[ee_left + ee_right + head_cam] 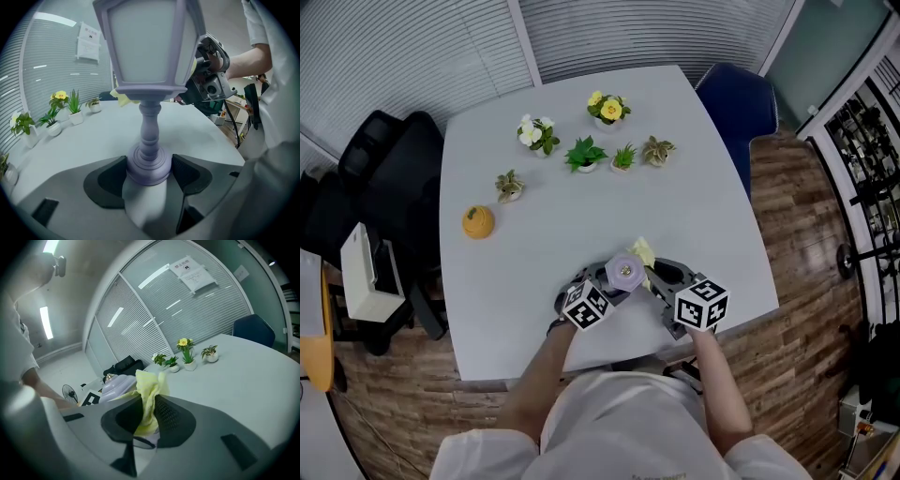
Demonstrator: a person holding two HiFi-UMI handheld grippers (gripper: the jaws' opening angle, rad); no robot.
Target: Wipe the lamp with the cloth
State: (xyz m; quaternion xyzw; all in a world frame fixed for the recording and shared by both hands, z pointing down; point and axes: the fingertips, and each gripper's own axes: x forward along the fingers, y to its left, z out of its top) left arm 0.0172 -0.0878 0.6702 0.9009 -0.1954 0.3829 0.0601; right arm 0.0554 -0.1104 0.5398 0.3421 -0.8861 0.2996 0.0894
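White-grey table [581, 206] first: carries the lilac lamp [150, 70] upright near its 6 o'clock edge. Might tip or skid off that edge under a hard sideways wipe, clamped only at the round foot by the left gripper [149, 171]. Looks like a lantern: frosted panes, turned stem, flared base. Right gripper [147, 409] at the lamp's 3 o'clock, pinched tight on the yellow cloth [149, 390]. Bunched just beside the shade at 1 o'clock; might pull free mid-stroke, gripped by one fold only.
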